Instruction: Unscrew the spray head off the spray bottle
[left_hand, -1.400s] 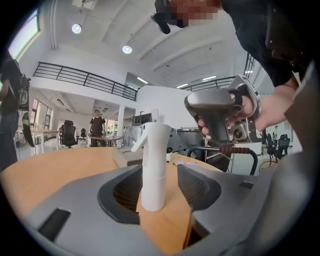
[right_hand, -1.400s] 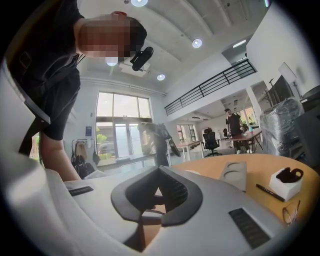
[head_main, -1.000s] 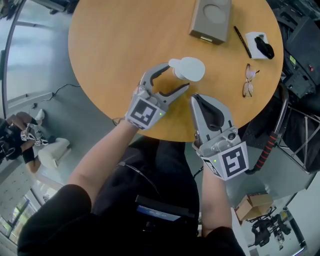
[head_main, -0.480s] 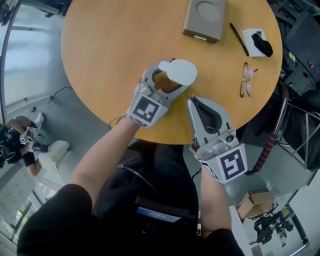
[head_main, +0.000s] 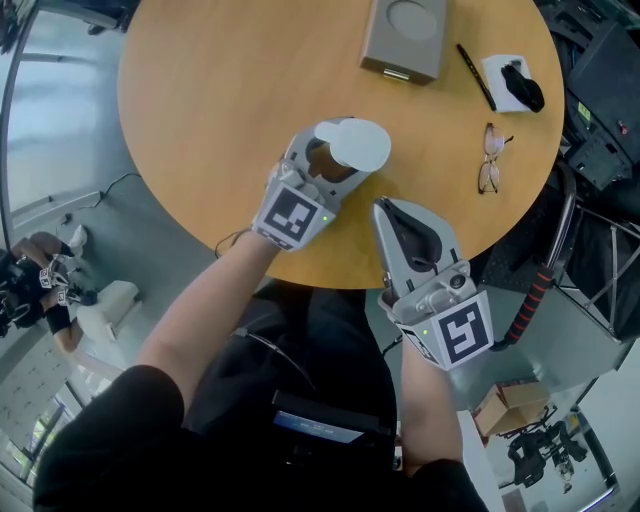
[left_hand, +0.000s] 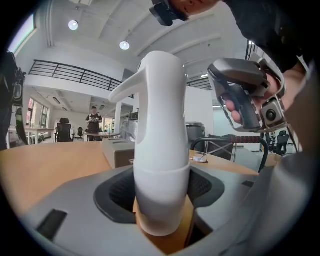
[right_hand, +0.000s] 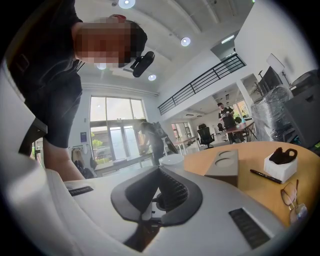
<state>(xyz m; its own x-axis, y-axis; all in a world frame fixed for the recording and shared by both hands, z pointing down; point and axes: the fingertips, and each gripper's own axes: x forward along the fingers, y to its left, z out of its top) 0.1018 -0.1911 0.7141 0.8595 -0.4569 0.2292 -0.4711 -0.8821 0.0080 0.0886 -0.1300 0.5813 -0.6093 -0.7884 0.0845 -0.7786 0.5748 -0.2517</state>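
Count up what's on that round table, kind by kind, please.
Spray bottle: 1
Grey box: 1
Pen: 1
Glasses: 1
White block: 1
Black item on the block: 1
Total: 6
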